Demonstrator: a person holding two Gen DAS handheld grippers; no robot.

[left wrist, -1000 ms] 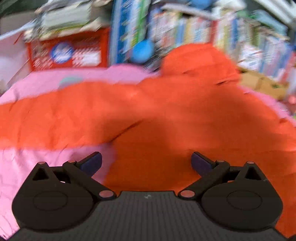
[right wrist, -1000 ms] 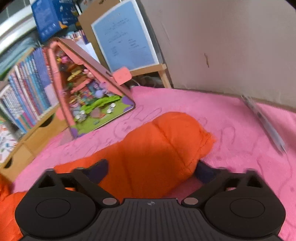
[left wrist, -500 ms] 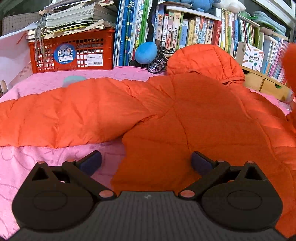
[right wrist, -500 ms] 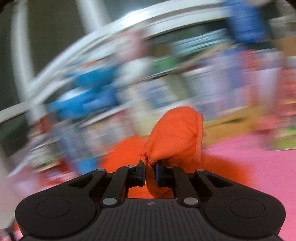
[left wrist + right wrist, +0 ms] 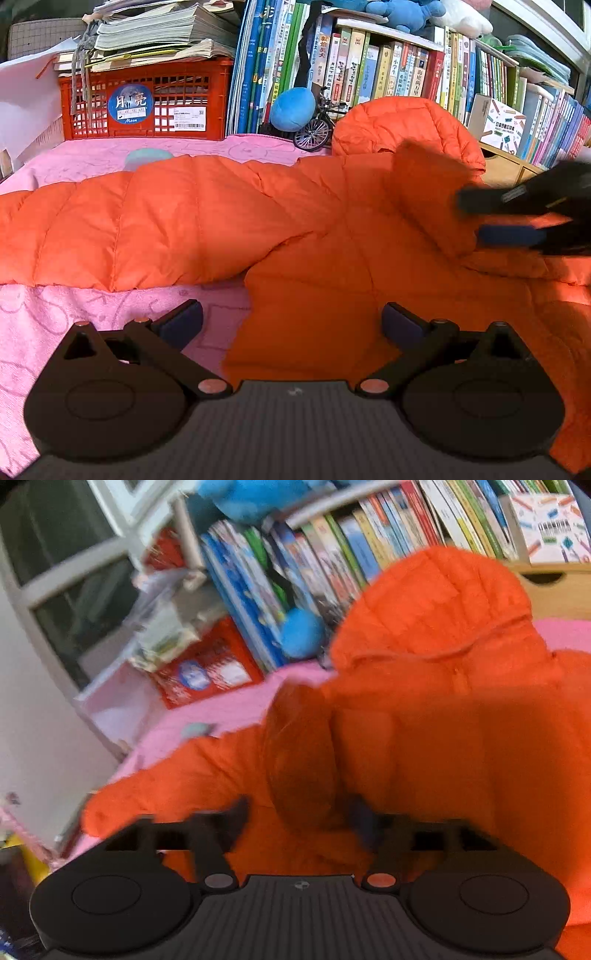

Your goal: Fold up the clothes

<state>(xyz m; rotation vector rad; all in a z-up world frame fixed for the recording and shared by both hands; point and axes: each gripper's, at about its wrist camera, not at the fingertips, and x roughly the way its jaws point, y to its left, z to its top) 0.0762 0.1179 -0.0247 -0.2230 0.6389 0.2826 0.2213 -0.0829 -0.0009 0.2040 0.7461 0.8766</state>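
Orange hooded puffer jacket [image 5: 332,236] spread on pink blanket [image 5: 74,314], bookshelf [image 5: 369,74] and red crate [image 5: 147,103] hemming the far edge, bare blanket at near left, left gripper [image 5: 291,321] released, hovering over the jacket's hem, right gripper [image 5: 299,816] opening, folded sleeve [image 5: 303,753] lying loose between its jaws.

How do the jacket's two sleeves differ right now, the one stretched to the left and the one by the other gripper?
The left sleeve lies flat, stretched out sideways across the pink blanket; the right sleeve is folded in over the jacket's body, below the hood. No gripper is near the left sleeve's end; the right sleeve's end sits between the opening jaws of the right gripper. Both are the same puffy orange quilted fabric.
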